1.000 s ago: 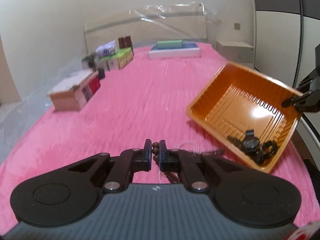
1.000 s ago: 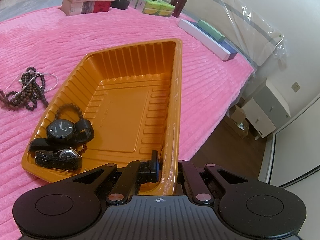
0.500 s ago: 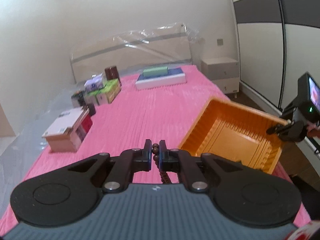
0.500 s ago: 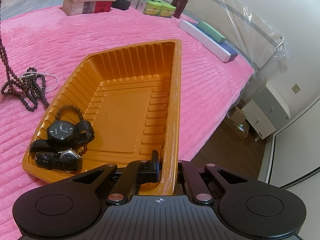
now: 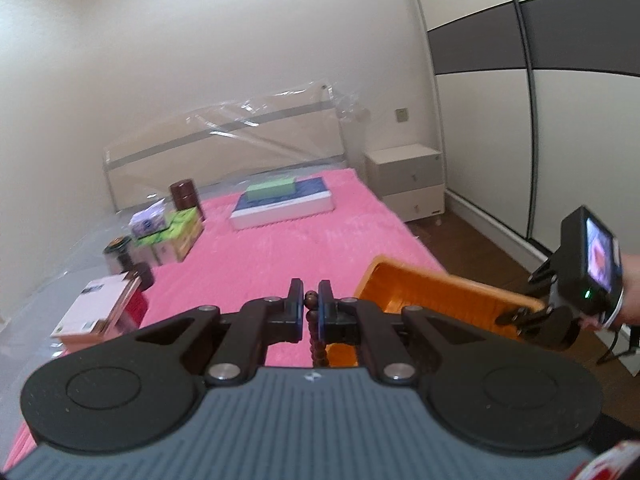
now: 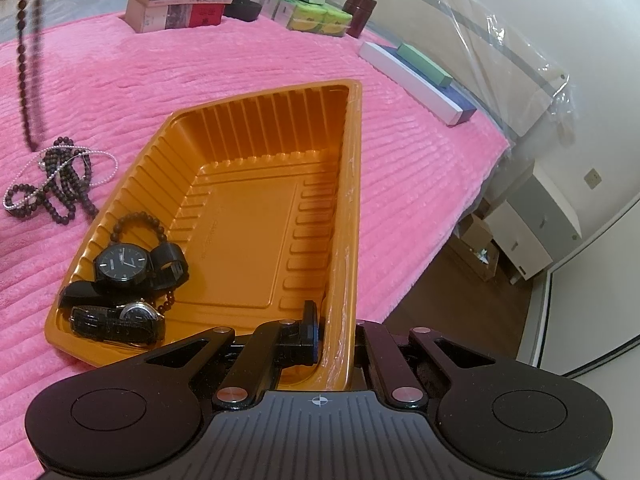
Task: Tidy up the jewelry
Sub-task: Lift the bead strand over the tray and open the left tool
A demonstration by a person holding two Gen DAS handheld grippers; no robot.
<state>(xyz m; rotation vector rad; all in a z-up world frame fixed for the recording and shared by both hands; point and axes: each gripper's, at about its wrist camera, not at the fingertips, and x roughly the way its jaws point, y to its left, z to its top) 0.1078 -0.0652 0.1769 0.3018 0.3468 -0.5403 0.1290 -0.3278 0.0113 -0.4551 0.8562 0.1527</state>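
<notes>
My left gripper [image 5: 310, 307] is shut on a dark brown bead necklace [image 5: 316, 340], held high above the pink bed. The strand hangs down at the far left of the right wrist view [image 6: 25, 60], its lower end above a pile of dark beads and a pearl strand [image 6: 60, 184] on the blanket. My right gripper [image 6: 334, 336] is shut on the near rim of the orange tray [image 6: 348, 184], which is tilted. Two black watches [image 6: 124, 268] and a small bead bracelet [image 6: 138, 222] lie in the tray's low left corner. The right gripper also shows in the left wrist view [image 5: 520, 318].
Boxes and jars [image 6: 248, 4] stand along the far side of the bed, with a long white and blue box [image 6: 416, 80] near the plastic-wrapped headboard. A white nightstand [image 5: 408, 180] stands past the bed's right edge, over brown floor.
My left gripper has risen steeply with the necklace, lifting most of the strand off the pile. The right gripper and the tray have stayed put.
</notes>
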